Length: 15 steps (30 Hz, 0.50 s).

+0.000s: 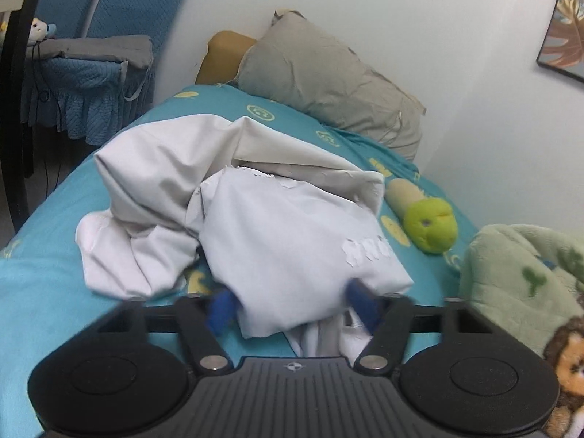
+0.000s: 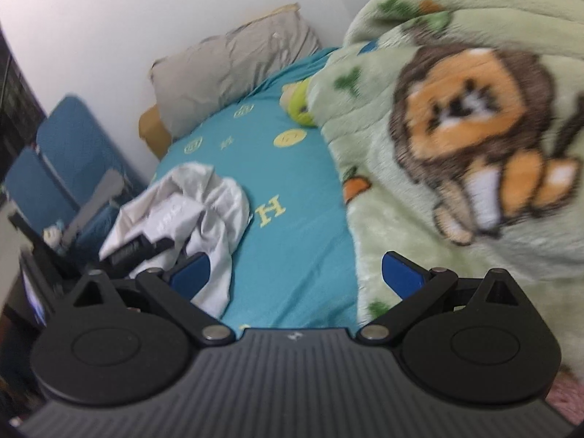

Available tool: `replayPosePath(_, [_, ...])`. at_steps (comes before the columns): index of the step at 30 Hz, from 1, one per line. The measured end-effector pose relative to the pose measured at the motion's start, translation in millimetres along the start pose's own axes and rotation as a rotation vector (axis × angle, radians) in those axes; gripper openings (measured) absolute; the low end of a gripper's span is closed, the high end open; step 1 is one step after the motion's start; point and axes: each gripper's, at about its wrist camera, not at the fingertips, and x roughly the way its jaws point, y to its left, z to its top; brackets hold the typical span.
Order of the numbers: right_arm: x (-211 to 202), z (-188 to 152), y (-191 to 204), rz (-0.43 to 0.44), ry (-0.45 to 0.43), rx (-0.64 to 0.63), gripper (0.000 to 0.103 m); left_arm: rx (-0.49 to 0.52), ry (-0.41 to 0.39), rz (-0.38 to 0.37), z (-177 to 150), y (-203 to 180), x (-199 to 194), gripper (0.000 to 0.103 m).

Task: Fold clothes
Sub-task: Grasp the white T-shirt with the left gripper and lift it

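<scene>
A crumpled white garment [image 1: 233, 211] lies in a heap on the teal bed sheet [image 1: 43, 284]. My left gripper [image 1: 292, 304] is open, its blue pads [image 1: 221, 308] on either side of the garment's near edge, which bunches between them. In the right wrist view the same garment [image 2: 204, 204] lies at the left, with the left gripper's black body on it. My right gripper [image 2: 295, 273] is open and empty above the sheet [image 2: 292, 237], its left pad [image 2: 191, 272] beside the garment's edge.
A green lion-print blanket [image 2: 456, 127] is piled along the right of the bed, also in the left wrist view [image 1: 525, 284]. A grey pillow [image 1: 328, 80] leans on the wall. A green plush toy [image 1: 430, 222] lies by the wall. A blue crib [image 1: 84, 87] stands beside the bed.
</scene>
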Motion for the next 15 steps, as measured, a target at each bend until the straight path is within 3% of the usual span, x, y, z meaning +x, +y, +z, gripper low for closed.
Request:
replayPosePath(3, [9,-6,9,-0.002,0.004,-0.048,0.102,0.016,0.001,0.002,4,-4,-16,0.020])
replayPosePath(4, [9,-7,12,0.000,-0.002,-0.061,0.102,0.023,0.001,0.000,6,-5,-22,0.015])
replayPosePath(8, [8,-12,21,-0.007,-0.024,-0.117,0.102,0.082,-0.030,-0.030,13,-23,-74,0.010])
replayPosePath(15, [-13,-17,27,-0.032,-0.103,-0.189,0.102,0.093,-0.061,-0.145,11,-51,-187,0.008])
